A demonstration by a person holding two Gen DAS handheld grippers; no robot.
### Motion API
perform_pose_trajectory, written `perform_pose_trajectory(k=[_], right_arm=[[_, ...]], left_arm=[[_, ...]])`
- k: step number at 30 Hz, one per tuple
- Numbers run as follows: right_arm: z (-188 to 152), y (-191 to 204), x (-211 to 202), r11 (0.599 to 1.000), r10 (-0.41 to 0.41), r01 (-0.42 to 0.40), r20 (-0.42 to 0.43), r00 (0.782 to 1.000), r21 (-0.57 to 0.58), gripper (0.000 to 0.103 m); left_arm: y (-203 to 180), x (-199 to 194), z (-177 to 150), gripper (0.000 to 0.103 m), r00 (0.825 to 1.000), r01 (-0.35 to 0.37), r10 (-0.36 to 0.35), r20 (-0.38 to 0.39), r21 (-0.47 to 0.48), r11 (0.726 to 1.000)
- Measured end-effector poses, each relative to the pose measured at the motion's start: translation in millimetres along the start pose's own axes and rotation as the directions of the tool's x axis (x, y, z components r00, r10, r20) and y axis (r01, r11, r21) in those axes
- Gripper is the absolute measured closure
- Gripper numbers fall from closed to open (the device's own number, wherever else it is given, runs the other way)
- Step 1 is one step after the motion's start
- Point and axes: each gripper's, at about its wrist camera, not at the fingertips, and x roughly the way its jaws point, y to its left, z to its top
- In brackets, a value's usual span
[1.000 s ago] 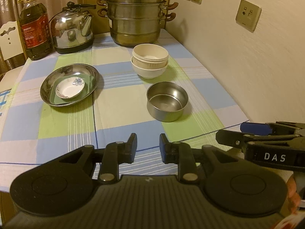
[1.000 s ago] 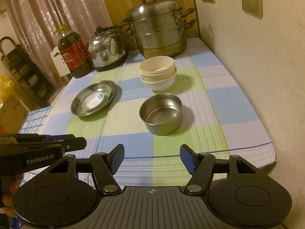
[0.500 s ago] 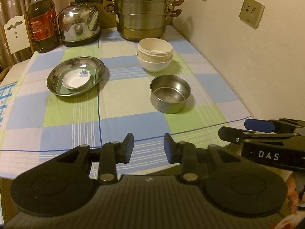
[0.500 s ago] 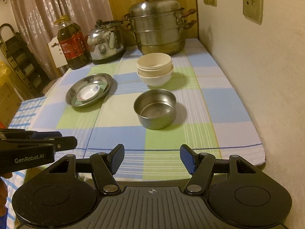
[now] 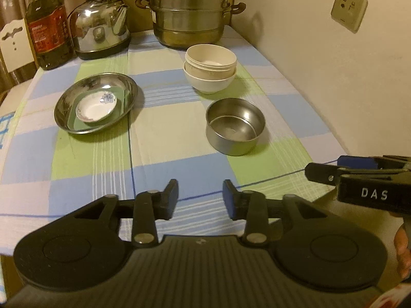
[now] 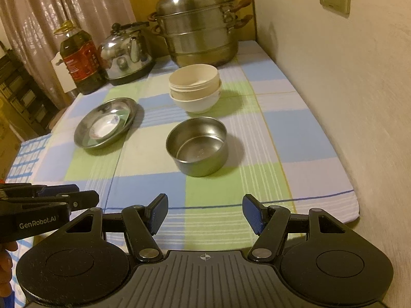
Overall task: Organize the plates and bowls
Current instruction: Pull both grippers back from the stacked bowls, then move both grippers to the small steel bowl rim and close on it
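A steel bowl (image 5: pixel 235 125) (image 6: pixel 197 145) stands empty mid-table. Behind it is a stack of cream bowls (image 5: pixel 210 68) (image 6: pixel 194 89). To the left a steel plate (image 5: pixel 95 102) (image 6: pixel 105 122) holds a green square plate and a small white floral dish (image 5: pixel 96 105). My left gripper (image 5: pixel 200 199) hovers over the near table edge, its jaws opening with nothing between them. My right gripper (image 6: pixel 205 213) hangs open and empty in front of the steel bowl. Each gripper shows at the edge of the other's view.
At the back stand a steel steamer pot (image 5: pixel 188 12), a kettle (image 5: pixel 101 29) and an oil bottle (image 5: pixel 48 29). A wall (image 5: pixel 334 77) with sockets runs along the table's right side. A checked cloth (image 5: pixel 167 143) covers the table.
My left gripper's jaws have spread apart. Both views have shifted slightly over the near table edge; the dishes have not moved.
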Motion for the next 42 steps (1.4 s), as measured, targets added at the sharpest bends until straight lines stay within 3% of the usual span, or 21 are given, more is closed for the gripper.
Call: perform_pose_trajectory(k=[8, 19, 23, 27, 33, 42], right_arm=[[11, -5, 19, 0.999, -0.008, 0.009, -0.018, 1.0, 0.042, 0.038], [24, -10, 46, 0.996, 0.026, -0.023, -0.044, 0.999, 0.085, 0.038], [29, -15, 55, 0.995, 0.031, -0.027, -0.037, 0.999, 0.097, 0.038], [34, -24, 64, 0.992, 0.035, -0.031, -0.031, 0.999, 0.121, 0.038], [42, -35, 83, 0.992, -0.025, 0.036, -0.098, 0.995, 0.117, 0.038], [55, -43, 101, 0.987, -0.068, 0.075, -0.056, 0.996, 0.145, 0.038]], left_arm=[[21, 21, 11, 0.059, 0.998, -0.027, 0.024, -0.059, -0.052, 0.998], [35, 35, 25, 0.06, 1.0, -0.028, 0.027, -0.015, -0.085, 0.996], [38, 47, 34, 0.06, 1.0, 0.001, -0.003, -0.026, -0.097, 0.995], [28, 60, 45, 0.06, 0.999, 0.023, -0.024, -0.025, -0.029, 0.999], [18, 86, 58, 0.061, 0.993, 0.108, -0.107, -0.046, 0.016, 0.994], [14, 124, 76, 0.065, 0.987, 0.154, -0.151, -0.056, 0.042, 0.987]])
